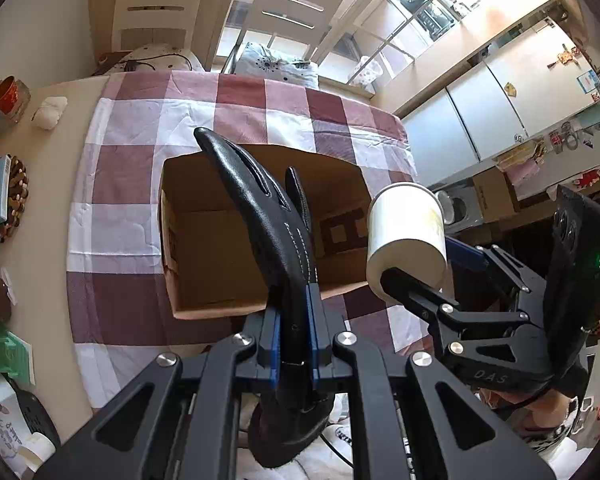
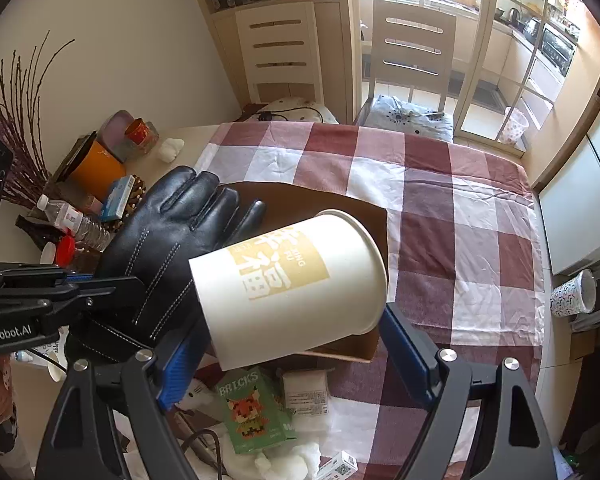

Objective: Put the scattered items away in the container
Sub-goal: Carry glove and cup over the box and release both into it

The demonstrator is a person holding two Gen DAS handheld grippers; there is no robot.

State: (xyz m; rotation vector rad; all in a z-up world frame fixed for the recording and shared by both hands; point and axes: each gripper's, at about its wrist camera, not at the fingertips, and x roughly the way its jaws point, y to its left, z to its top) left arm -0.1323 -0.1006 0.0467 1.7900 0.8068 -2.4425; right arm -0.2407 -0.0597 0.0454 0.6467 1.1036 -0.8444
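Leather glove [image 1: 276, 232] clamped in my left gripper [image 1: 294, 344], paper cup [image 2: 288, 284] pinched in my right gripper [image 2: 296, 356], both above the cardboard box [image 1: 188, 240] mid-tablecloth; releasing early could drop either outside its near wall.

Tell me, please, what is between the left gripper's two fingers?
The black leather glove is clamped between the left gripper's blue-padded fingers; the left wrist view shows this, above the open cardboard box.

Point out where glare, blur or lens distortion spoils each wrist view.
Left wrist view: fisheye bends the open brown cardboard box and the checked red-and-white tablecloth; the black leather glove stays sharp, and the frame corners go dark. Right wrist view: the sunlit window at the top blows out to white, while the white paper cup with gold print reads clearly.
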